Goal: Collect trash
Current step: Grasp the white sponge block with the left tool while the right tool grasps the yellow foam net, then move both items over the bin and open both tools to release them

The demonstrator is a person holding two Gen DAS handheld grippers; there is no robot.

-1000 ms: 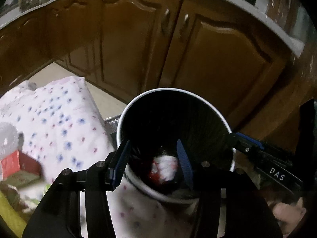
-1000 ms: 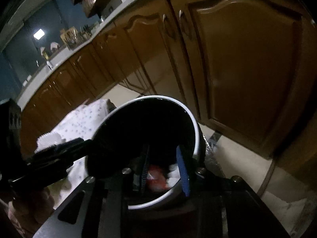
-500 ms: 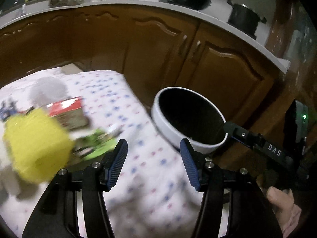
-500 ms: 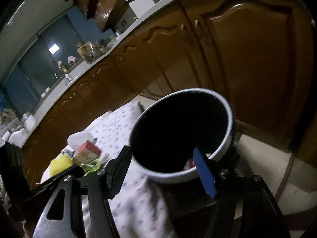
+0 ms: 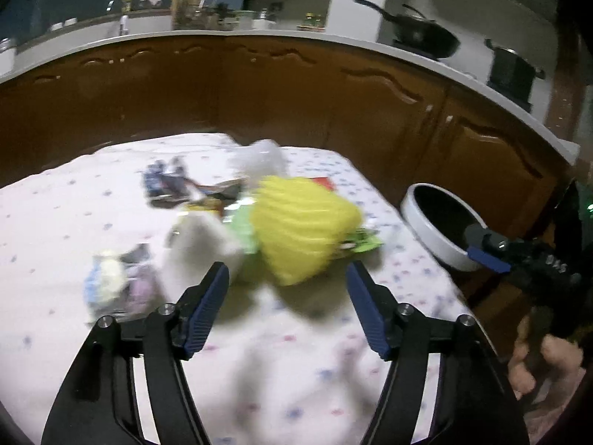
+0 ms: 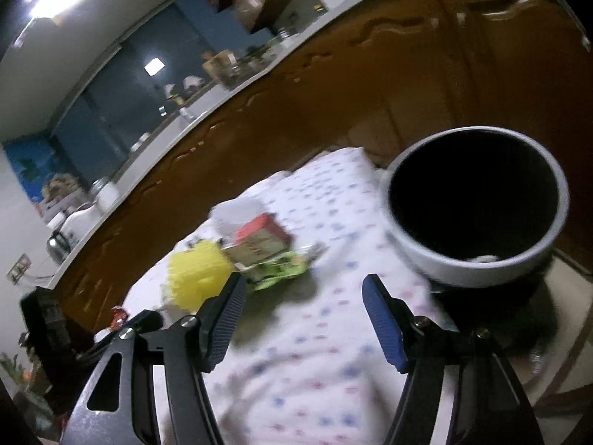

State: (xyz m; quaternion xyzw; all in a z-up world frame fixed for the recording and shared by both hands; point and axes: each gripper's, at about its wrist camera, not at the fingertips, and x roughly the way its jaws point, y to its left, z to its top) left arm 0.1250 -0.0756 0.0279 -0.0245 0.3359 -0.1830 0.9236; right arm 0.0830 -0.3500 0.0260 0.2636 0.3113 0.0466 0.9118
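Observation:
A pile of trash lies on the table with the dotted white cloth [image 5: 281, 382]: a yellow ribbed wrapper [image 5: 304, 226], a white crumpled piece [image 5: 200, 241], a green packet [image 5: 361, 241], a dark blue wrapper [image 5: 166, 181] and a pale packet [image 5: 118, 285]. My left gripper [image 5: 287, 296] is open and empty just in front of the yellow wrapper. My right gripper [image 6: 302, 319] is open and empty, with the yellow wrapper [image 6: 196, 278], a red box [image 6: 261, 237] and the green packet [image 6: 281, 270] ahead to its left. The white trash bin [image 6: 478, 207] with a black inside stands to its right.
The bin [image 5: 441, 222] stands off the table's right edge, with my right gripper [image 5: 485, 256] beside it. Brown kitchen cabinets [image 5: 296, 92] with a white counter run behind the table. A black wok [image 5: 422, 35] and a pot [image 5: 511, 70] stand on the counter.
Both grippers have pulled back from over the bin and swung left to the table. The right gripper has opened wide. The trash pile now lies ahead of both.

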